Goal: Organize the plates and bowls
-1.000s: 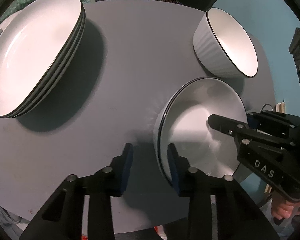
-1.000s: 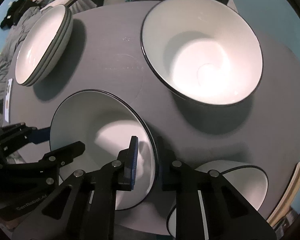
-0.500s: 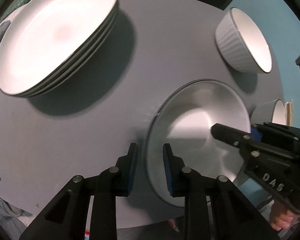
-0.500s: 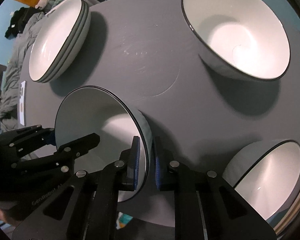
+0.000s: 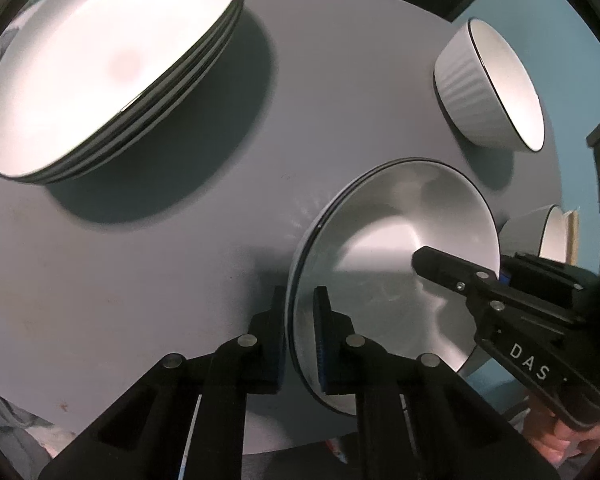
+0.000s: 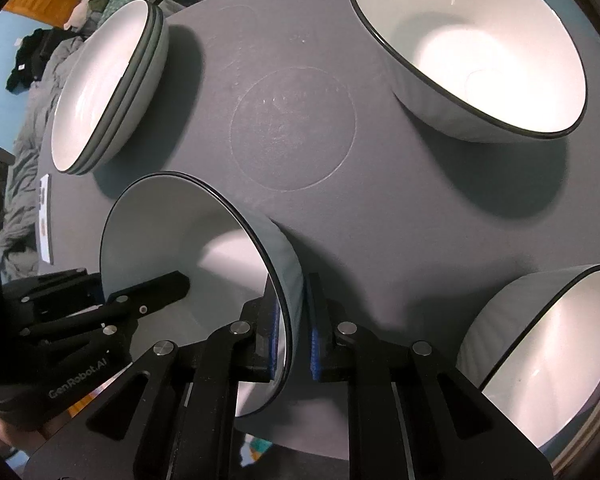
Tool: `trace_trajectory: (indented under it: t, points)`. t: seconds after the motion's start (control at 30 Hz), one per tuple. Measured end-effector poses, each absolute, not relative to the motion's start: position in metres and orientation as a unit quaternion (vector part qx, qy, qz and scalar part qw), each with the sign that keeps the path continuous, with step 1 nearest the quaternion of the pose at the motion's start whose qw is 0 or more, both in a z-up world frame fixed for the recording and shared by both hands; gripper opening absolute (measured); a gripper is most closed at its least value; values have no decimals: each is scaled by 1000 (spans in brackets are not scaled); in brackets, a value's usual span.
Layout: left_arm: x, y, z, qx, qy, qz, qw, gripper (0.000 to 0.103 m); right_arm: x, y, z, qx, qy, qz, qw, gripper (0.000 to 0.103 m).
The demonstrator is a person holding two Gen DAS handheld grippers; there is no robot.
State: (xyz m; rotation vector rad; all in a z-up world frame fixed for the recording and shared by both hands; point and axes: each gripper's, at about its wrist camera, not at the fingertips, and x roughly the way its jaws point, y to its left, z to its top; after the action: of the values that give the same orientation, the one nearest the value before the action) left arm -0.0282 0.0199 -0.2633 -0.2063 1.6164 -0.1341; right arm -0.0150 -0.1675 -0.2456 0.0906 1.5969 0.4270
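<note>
A white shallow plate (image 5: 396, 264) with a dark rim is held between both grippers above the grey round table (image 5: 180, 260). My left gripper (image 5: 298, 320) is shut on its near rim. My right gripper (image 6: 294, 320) is shut on the opposite rim of the same plate (image 6: 172, 240). A stack of like plates (image 5: 108, 60) stands at the far left, also in the right wrist view (image 6: 108, 88). Each gripper shows in the other's view, left (image 6: 112, 308) and right (image 5: 492, 280).
A white ribbed bowl (image 5: 488, 88) stands at the far right of the table. In the right wrist view a large bowl (image 6: 472, 52) sits at the back right and another bowl (image 6: 548, 348) at the near right edge. A paper slip (image 6: 44, 216) lies at the left edge.
Both grippers have closed on the plate's rims and raised it off the table, carrying it toward the plate stack, which looms larger in the left wrist view.
</note>
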Motion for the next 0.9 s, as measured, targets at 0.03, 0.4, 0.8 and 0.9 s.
trace_trajectory:
  t: [0.03,0.4,0.8,0.9]
  points:
    - [-27,14,-260,-89,721,-59,685,11,-15,-167,-245,38,710,189,677,10]
    - [-5,9,-228,-101,715,-69,689,11,-6,-163,-229,57,707,176,683,9]
    - [29,-36,-190,-74,678,-114,722,11,20,-192,-177,77,682,149,712,9]
    - [53,-44,-173,-63,670,-127,729,11,29,-197,-168,79,673,142,721,9]
